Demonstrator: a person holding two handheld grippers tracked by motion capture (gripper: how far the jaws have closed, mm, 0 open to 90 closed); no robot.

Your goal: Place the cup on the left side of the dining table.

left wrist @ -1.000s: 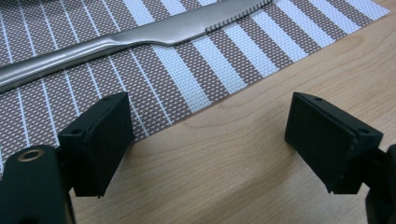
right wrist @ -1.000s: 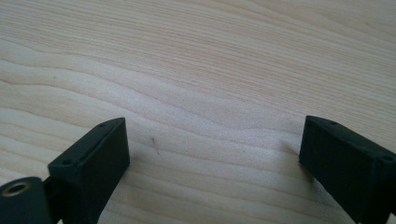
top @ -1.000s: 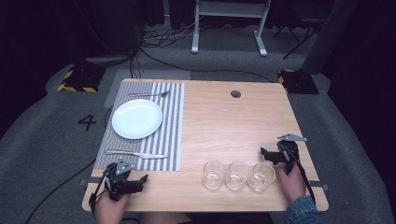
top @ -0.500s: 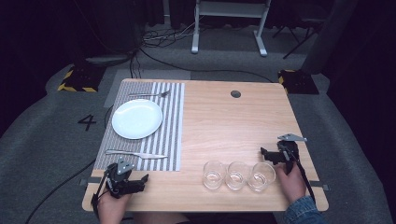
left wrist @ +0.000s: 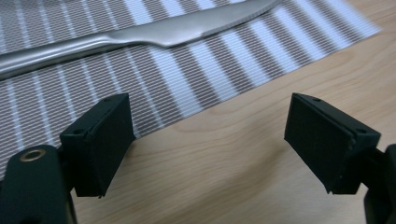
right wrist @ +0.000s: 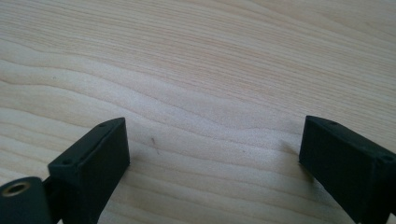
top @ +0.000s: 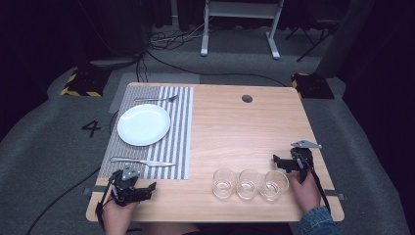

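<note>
Glasses (top: 249,183), three of them, stood empty in a touching row near the table's (top: 244,132) front edge, right of centre. The right hand (top: 304,188) rested at the front right corner, just beside the last glass, holding the right gripper (top: 281,163) low with its jaws pointing left. The left hand (top: 117,211) sat at the front left corner, its left gripper (top: 144,192) aimed rightward just below the striped placemat (top: 178,132), which carried a white plate (top: 143,124), a fork (top: 156,99) and a knife (top: 142,161). Closer in, the left gripper view showed its jaws spread wide and empty over the placemat's edge, the knife's blade lying just beyond. The right gripper view showed wide, empty jaws over bare wood.
</note>
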